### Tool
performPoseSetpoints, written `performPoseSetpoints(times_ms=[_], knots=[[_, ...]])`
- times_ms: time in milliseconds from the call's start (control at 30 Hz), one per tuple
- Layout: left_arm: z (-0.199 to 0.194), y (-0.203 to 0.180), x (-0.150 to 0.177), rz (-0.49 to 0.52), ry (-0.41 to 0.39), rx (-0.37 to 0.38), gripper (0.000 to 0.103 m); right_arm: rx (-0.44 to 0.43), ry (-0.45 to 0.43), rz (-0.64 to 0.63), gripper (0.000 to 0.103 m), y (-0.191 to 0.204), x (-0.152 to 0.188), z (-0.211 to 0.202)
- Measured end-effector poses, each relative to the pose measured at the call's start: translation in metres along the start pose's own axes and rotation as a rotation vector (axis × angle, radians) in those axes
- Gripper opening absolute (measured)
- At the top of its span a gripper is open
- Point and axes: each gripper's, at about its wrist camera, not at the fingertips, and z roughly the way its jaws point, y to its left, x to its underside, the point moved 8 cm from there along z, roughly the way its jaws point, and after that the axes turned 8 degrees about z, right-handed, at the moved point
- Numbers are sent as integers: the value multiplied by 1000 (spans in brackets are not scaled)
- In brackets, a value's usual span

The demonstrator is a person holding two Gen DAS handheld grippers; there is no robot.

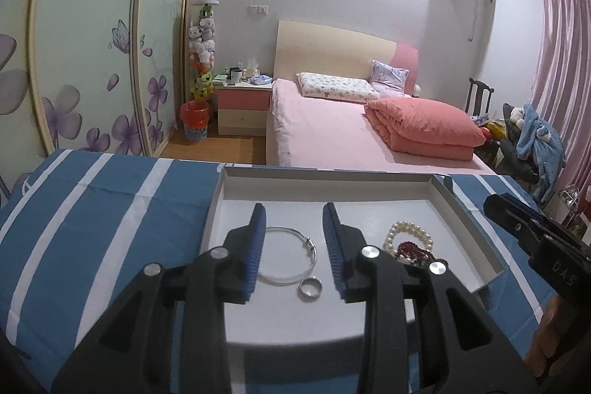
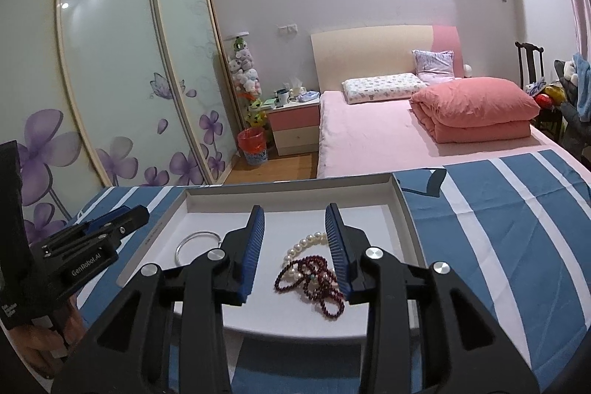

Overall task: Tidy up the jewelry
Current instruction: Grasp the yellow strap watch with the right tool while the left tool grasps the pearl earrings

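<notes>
On a blue-and-white striped cloth [image 1: 92,209] at the foot of a bedroom, a shallow white box lid [image 1: 469,220] serves as a jewelry tray. The left gripper [image 1: 293,246] hovers over its left half with jaws parted and nothing between the pads; a silver bangle [image 1: 291,255] and a small silver ring [image 1: 310,287] lie on the tray floor below, just apart from each other. The right gripper [image 2: 294,248] stands likewise parted and empty above a pearl bracelet [image 2: 306,246] and a string of dark red beads [image 2: 314,283] (the two strands overlap in one loose heap) in the tray's right half. Beyond, a pink bed [image 2: 388,139] carries a folded coral quilt [image 2: 476,109].
</notes>
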Motion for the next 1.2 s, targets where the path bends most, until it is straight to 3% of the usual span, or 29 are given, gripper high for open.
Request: performPoseSetpoints(times_ms=[400,900,967,1033,1200], knots=[[-70,12,44,4,1,10,38,1,32,-24,36,1,34,-57],[-129,16,108,-12,40,-2,44,-49,228,12,36,21,147,-110],[-133,16,114,-16,46,-1,44,-56,238,26,41,25,156,-113],[-135,18,118,-18,49,-2,45,-61,241,41,54,30,162,-114],[-140,21,127,-23,56,-5,47,-53,255,30,62,41,172,-111]])
